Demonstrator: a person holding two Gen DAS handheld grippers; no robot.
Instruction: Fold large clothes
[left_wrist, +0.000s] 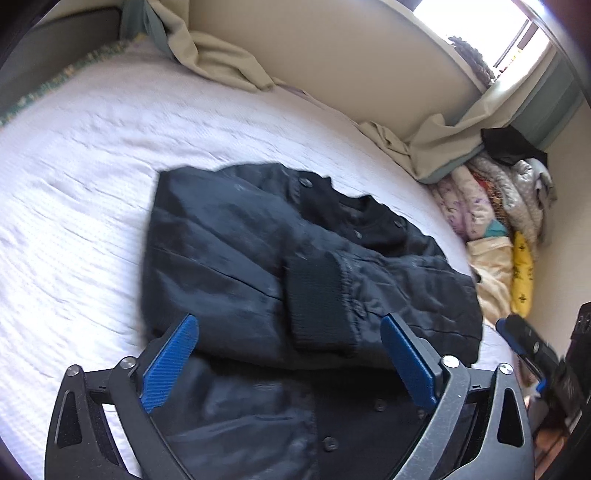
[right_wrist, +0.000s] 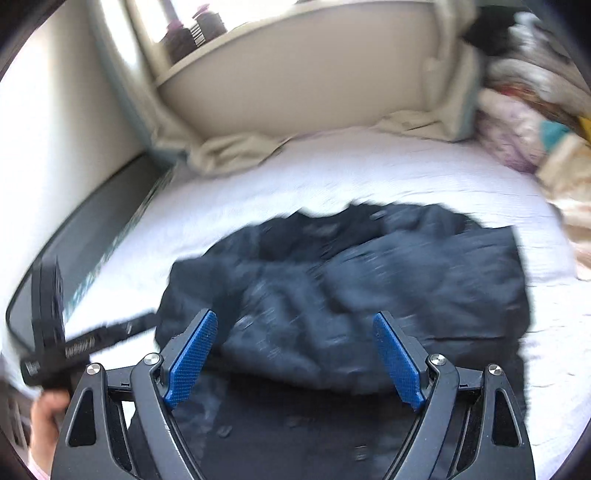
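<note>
The jacket (left_wrist: 295, 266) lies on the bed (left_wrist: 92, 166) just ahead of both grippers, already partly folded: one sleeve is laid across the body, its ribbed cuff (left_wrist: 317, 299) between the left gripper's (left_wrist: 288, 363) fingers. By the look of it, the lower half remains to be folded over. The left gripper and the right gripper (right_wrist: 293, 360) both stand wide and hold nothing. The shell looks smooth, slightly shiny and padded, with dark buttons (left_wrist: 304, 182); the bed cover is pale and finely textured.
</note>
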